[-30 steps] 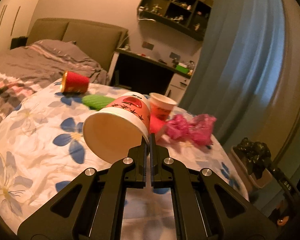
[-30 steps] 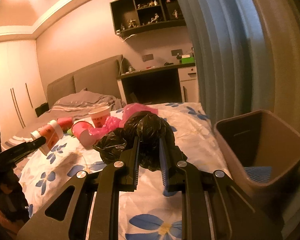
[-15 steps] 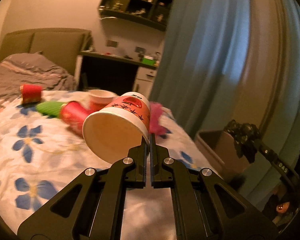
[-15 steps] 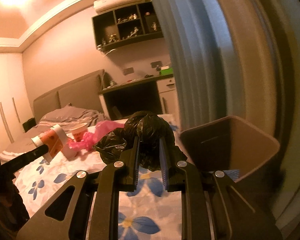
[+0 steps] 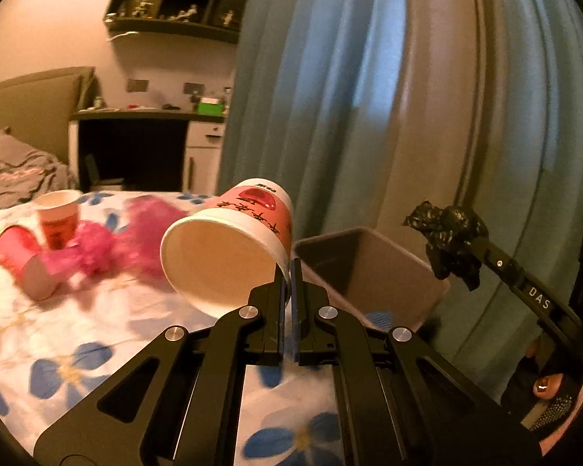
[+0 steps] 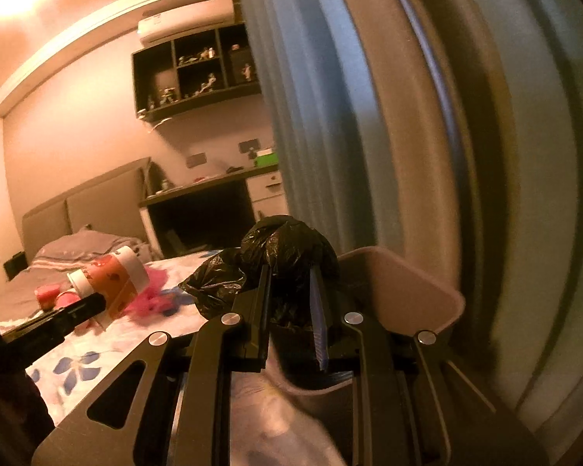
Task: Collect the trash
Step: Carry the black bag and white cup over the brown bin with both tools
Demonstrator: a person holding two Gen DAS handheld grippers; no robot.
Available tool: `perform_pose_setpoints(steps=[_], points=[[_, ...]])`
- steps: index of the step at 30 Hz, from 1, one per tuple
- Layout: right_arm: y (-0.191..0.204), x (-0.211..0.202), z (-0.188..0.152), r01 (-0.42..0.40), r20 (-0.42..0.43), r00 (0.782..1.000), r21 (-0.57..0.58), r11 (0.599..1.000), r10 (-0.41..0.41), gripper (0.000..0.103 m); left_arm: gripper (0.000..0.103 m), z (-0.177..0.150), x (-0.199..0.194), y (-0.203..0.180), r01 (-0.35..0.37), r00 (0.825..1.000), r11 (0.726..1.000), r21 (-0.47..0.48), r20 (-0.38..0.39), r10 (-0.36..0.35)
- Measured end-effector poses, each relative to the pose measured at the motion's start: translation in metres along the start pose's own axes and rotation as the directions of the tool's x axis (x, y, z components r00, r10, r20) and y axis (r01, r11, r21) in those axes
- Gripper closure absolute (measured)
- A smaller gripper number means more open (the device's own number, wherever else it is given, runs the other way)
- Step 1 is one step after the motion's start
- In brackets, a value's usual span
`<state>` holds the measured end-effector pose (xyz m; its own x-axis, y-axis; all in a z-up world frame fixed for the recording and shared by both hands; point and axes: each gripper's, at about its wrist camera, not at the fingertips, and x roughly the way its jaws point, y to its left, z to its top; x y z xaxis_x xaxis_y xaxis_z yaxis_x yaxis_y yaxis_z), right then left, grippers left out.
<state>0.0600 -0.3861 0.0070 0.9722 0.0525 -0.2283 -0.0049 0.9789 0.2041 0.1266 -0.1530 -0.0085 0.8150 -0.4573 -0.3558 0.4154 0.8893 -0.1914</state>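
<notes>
My left gripper (image 5: 290,272) is shut on the rim of a large red-and-white paper cup (image 5: 229,244), held tilted with its mouth toward the camera, just left of a brown trash bin (image 5: 392,268). The cup also shows in the right wrist view (image 6: 112,279). My right gripper (image 6: 289,283) is shut on a crumpled black plastic bag (image 6: 280,248) and holds it over the bin's (image 6: 408,291) near edge. In the left wrist view the black bag (image 5: 449,240) hangs above the bin's right rim.
On the floral bedspread (image 5: 58,349) lie a pink plastic bag (image 5: 109,244), a pink cup on its side (image 5: 23,260) and an upright paper cup (image 5: 56,219). A blue curtain (image 5: 330,89) hangs behind the bin. A desk (image 5: 144,147) stands at the back.
Both grippers have swung right from the bed toward the bin. The bin is now close under both, and the black bag sits over its edge. Both grips are unchanged.
</notes>
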Motion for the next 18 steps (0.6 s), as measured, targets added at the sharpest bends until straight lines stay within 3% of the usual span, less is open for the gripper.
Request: perform_pose_setpoints(steps=[10, 18], points=[[-0.031, 0.020, 0.009, 0.083, 0.034, 0.996, 0.022, 0.996, -0.084, 0.084, 0.102, 0.011, 0.055, -0.046, 0.101, 0.995, 0.994, 0.048, -0.030, -0.099], [-0.036, 0.031, 0.010, 0.102, 0.033, 0.994, 0.025, 0.994, -0.103, 0.084, 0.102, 0.006, 0.098, -0.070, 0.147, 0.987, 0.987, 0.066, -0.077, -0.142]])
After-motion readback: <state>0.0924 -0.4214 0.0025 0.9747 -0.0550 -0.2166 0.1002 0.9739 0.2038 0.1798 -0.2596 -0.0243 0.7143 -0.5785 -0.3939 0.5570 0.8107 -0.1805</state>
